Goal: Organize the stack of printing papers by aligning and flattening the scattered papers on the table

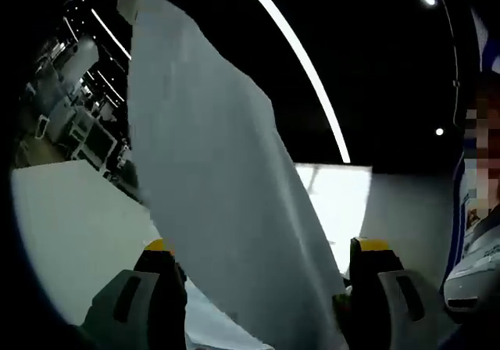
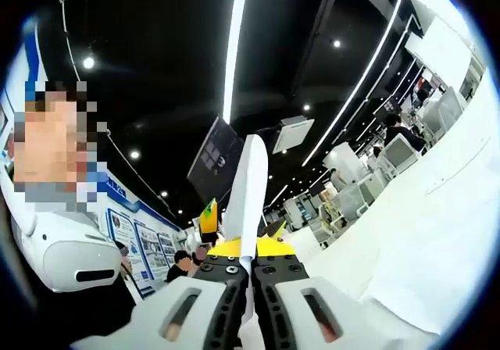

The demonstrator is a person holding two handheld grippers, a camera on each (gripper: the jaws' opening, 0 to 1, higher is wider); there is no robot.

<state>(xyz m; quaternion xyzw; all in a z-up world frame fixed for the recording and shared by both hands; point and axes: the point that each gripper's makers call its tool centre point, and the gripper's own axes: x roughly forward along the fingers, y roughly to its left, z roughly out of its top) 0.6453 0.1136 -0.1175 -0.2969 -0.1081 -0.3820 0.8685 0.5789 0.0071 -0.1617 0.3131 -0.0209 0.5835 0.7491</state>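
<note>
A white sheet of printing paper (image 1: 223,186) is seen lifted off the table in the left gripper view, slanting from the upper left down to the lower right, with a slight curve along its length. Its lower part passes between the two grey, yellow-tipped jaws of the left gripper (image 1: 262,276), which are spread wide apart; the paper's lower edge lies close to the right-hand jaw, but whether it is touched there cannot be told. In the right gripper view the same white paper (image 2: 248,201) is seen edge-on, as a narrow upright strip rising from between the jaws of the right gripper (image 2: 251,276). These pale grey jaws with black inner pads are closed together on the paper's lower edge, and the sheet is held by them.

A white table surface (image 1: 74,233) is seen behind and below the sheet in the left gripper view, and a wide white surface with paper edges lying on it (image 2: 414,256) is seen at the right of the right gripper view; single sheets there cannot be told apart. Long ceiling light strips (image 2: 234,45) are seen against a dark ceiling. Part of a person in a white garment (image 2: 74,260) is seen at the left of the right gripper view.
</note>
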